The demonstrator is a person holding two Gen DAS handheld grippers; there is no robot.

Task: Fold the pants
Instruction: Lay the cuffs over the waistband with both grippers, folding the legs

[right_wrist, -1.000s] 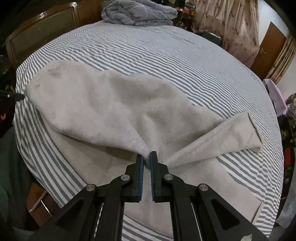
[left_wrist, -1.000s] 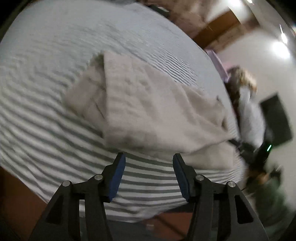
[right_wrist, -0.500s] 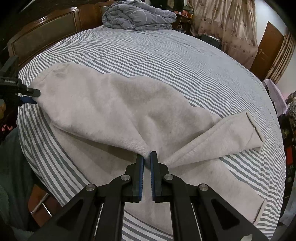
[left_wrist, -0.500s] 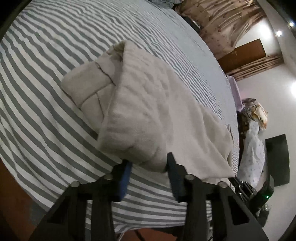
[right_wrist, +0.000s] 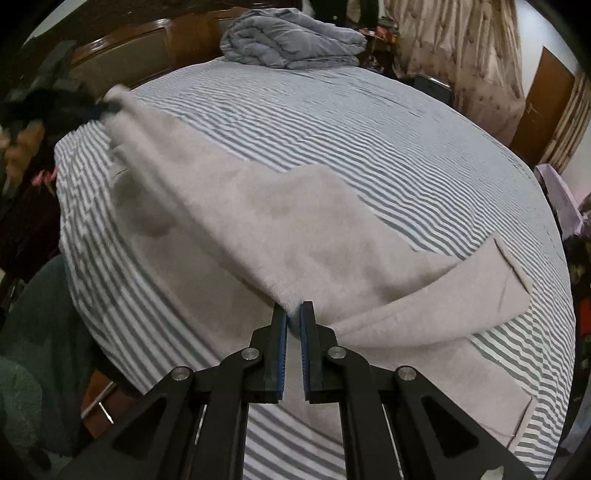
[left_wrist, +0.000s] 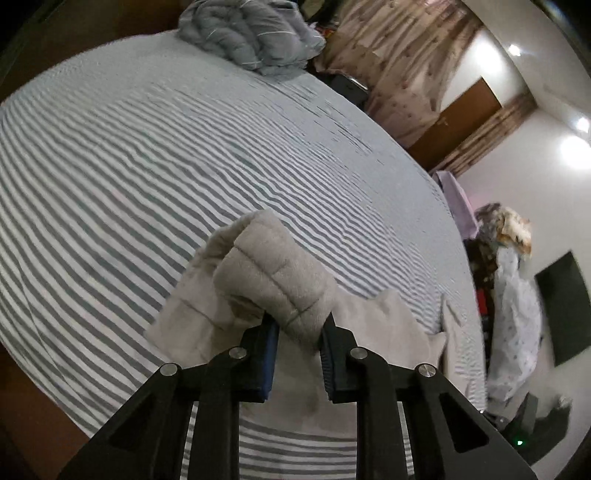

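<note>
2 claws (left, right) pinch pants over bed.

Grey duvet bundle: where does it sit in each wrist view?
Left wrist: grey duvet bundle at top centre-left, on the far end of the striped bed.
Right wrist: grey duvet bundle at top centre, beside the headboard.
Shared landmark: brown door.

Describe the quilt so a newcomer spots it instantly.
Start at the striped bed and look to its far end by the wooden headboard. The quilt is the grey-blue padded bundle there, unlike the flat beige pants near the grippers.
</note>
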